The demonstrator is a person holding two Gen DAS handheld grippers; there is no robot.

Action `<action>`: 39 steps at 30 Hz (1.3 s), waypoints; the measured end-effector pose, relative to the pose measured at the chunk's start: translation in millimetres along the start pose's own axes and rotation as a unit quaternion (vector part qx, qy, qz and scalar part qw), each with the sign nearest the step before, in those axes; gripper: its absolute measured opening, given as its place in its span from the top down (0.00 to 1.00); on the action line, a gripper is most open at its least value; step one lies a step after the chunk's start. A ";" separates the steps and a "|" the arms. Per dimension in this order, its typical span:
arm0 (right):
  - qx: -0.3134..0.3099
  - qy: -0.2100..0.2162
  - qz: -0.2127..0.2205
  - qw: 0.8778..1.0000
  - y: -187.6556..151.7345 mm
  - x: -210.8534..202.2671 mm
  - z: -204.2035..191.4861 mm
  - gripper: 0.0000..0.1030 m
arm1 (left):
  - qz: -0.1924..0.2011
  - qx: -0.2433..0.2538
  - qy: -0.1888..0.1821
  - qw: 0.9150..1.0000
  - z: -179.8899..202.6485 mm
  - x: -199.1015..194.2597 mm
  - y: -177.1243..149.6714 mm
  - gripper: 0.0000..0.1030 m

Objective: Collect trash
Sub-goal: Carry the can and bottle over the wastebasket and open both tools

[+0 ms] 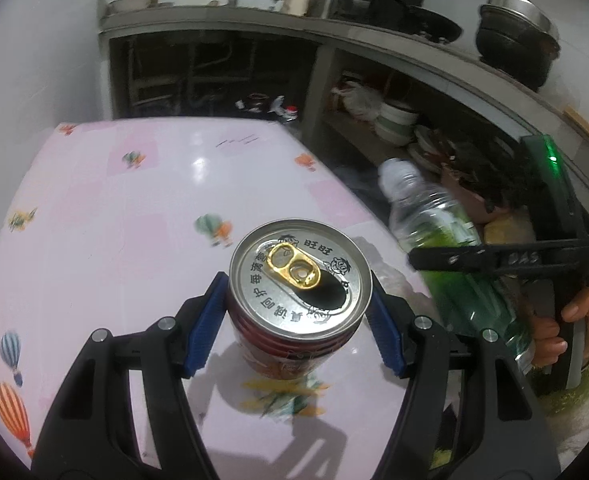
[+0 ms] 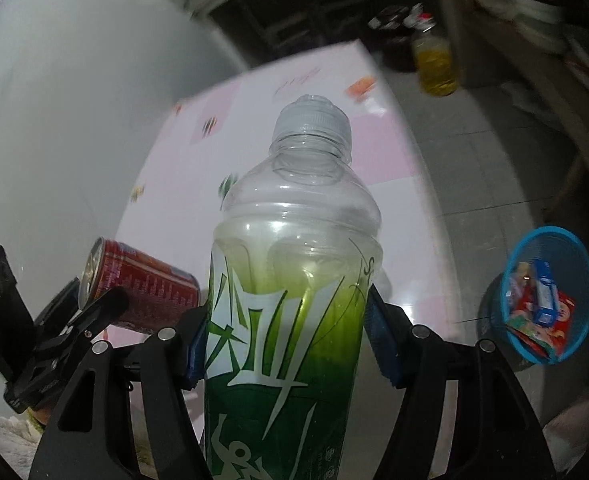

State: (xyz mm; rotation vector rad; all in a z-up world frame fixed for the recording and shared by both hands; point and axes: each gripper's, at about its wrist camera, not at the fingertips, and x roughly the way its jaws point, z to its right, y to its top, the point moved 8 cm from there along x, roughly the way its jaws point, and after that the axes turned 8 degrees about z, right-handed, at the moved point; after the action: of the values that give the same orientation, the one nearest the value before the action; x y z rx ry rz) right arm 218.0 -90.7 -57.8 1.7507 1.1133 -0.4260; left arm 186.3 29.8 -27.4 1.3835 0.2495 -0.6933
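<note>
both jaws grip trash: our left gripper (image 1: 298, 320) the can (image 1: 299, 280), right gripper (image 2: 286, 344) the bottle (image 2: 290, 280); next we carry both to the blue bin (image 2: 574, 256).

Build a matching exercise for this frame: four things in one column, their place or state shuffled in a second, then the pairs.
Things:
1. can
2. bottle
3. bin
4. oil bottle

Places or states:
A. on the floor, holding wrappers
B. clamped in the left gripper
C. on the floor beyond the table's far end
D. clamped in the right gripper

Pairs: 1-B, 2-D, 3-A, 4-C
</note>
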 end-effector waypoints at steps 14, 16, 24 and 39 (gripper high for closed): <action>0.203 -0.181 0.148 0.951 -38.8 -174.6 204.9 0.38 | -0.043 0.074 -0.174 0.981 160.6 75.8 56.1 0.39; 0.229 -0.187 0.142 0.945 -56.0 -173.4 224.6 0.38 | -0.076 0.078 -0.199 0.974 190.8 99.1 50.4 0.39; 0.313 -0.184 0.091 0.927 -111.0 -128.2 290.7 0.38 | -0.253 0.048 -0.220 0.941 263.0 213.0 -5.5 0.39; 0.353 -0.183 0.058 0.916 -126.3 -94.2 328.0 0.38 | -0.364 0.094 -0.109 0.920 316.0 369.2 -85.6 0.37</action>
State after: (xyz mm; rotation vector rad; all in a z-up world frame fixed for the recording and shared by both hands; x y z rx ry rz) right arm 128.4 -408.3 -211.1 2.2086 0.6044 -1.1371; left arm 351.7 -385.3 -236.6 1.3721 0.5431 -1.5144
